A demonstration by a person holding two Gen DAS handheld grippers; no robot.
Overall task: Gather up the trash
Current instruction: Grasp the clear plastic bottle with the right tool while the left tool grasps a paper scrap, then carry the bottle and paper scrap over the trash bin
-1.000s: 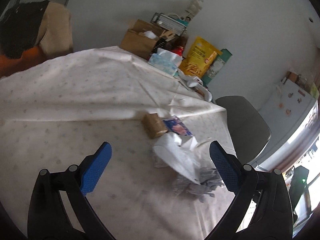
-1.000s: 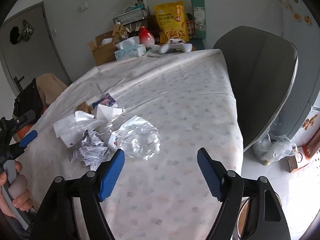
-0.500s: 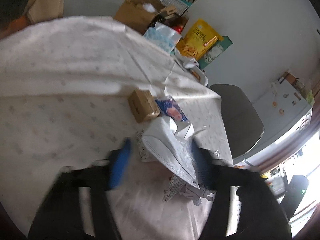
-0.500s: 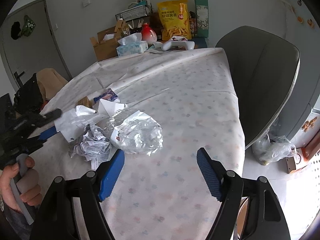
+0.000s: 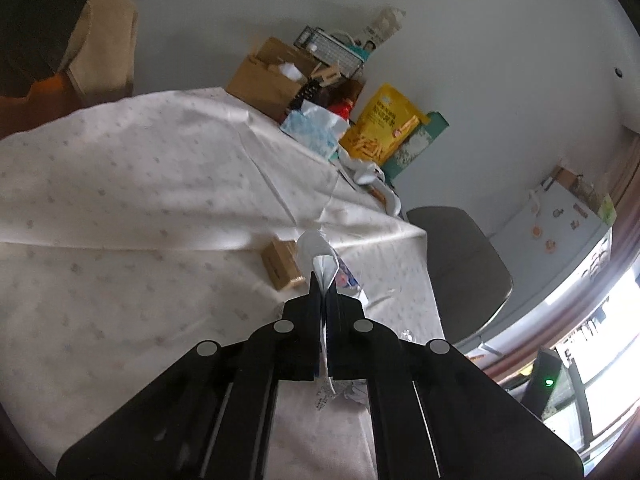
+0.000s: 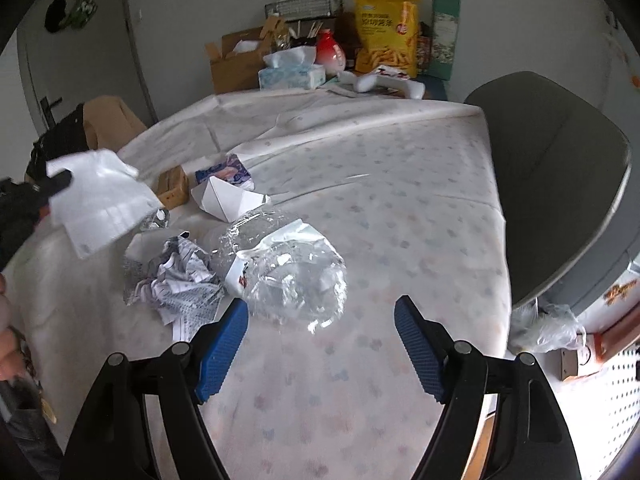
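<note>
White plastic bag pinched in the left gripper, jaws fully closed on a fold of it, lifted clear of the table and hanging at nine o'clock in the right wrist view; seen edge-on from the left wrist as a thin white sliver poking past the fingertips. Likely meant as the bin bag for the rest. Below and toward five o'clock of it, a crumpled printed paper, touching a crushed clear plastic bottle at its three o'clock. Folded white paper at twelve o'clock of the bottle, a blue packet just behind that, a small brown box beside it at nine o'clock. Right gripper spread wide, holding nothing, hovering just short of the bottle, left finger pad near the edge of the crumpled paper. To do this step well: keep the bag high and steady, ideally with its mouth hanging open rather than twisted shut; bring the right gripper down over the bottle's narrower crushed part, close firmly but gently, since thin plastic may spring or slip; carry it over without dragging the paper along. Farther out at twelve o'clock, a tissue box, a yellow snack bag and a cardboard box by the wall, probably not trash. Grey chair at three o'clock.
</note>
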